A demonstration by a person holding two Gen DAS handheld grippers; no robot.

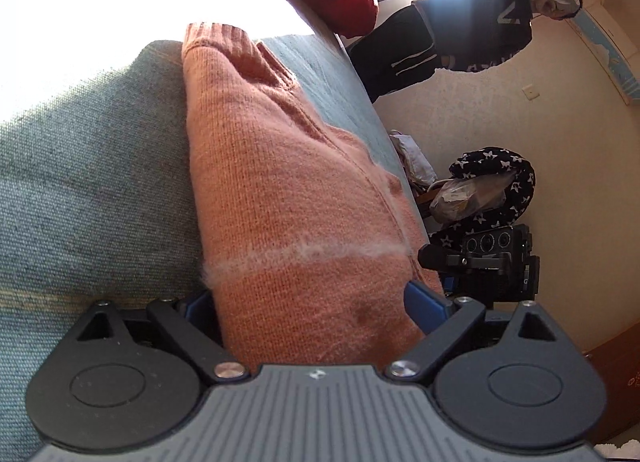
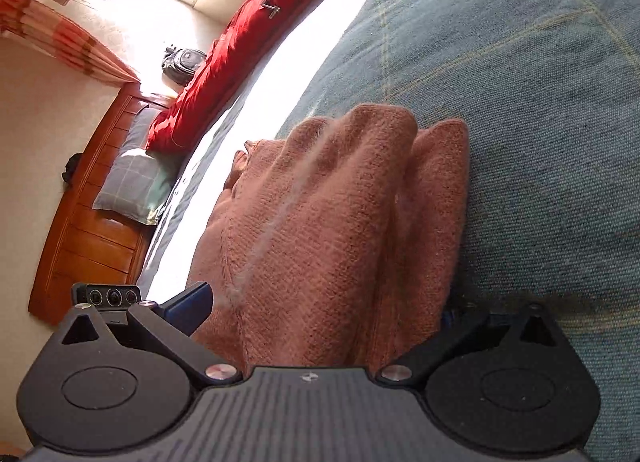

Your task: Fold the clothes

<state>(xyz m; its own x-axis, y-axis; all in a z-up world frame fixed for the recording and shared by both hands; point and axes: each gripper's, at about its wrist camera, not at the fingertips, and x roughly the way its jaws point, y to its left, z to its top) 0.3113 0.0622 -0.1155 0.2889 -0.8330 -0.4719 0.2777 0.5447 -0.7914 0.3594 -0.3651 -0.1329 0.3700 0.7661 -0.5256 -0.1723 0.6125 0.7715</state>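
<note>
- Left wrist view: salmon-pink fuzzy knit sweater (image 1: 288, 190) lies folded in thick layers on blue-grey woven bed cover (image 1: 92, 182), near its edge. Left gripper (image 1: 316, 302) has jaws spread wide w/ the folded end between them; can't tell if pads press.
- Right wrist view: right gripper (image 2: 320, 314) straddles the sweater's other bunched end (image 2: 344, 198), jaws wide; grip unclear too.
- Handling, my guess: light, soft, floppy, stretchy; fuzz snags. Pinch through all layers at the fold edges.
</note>
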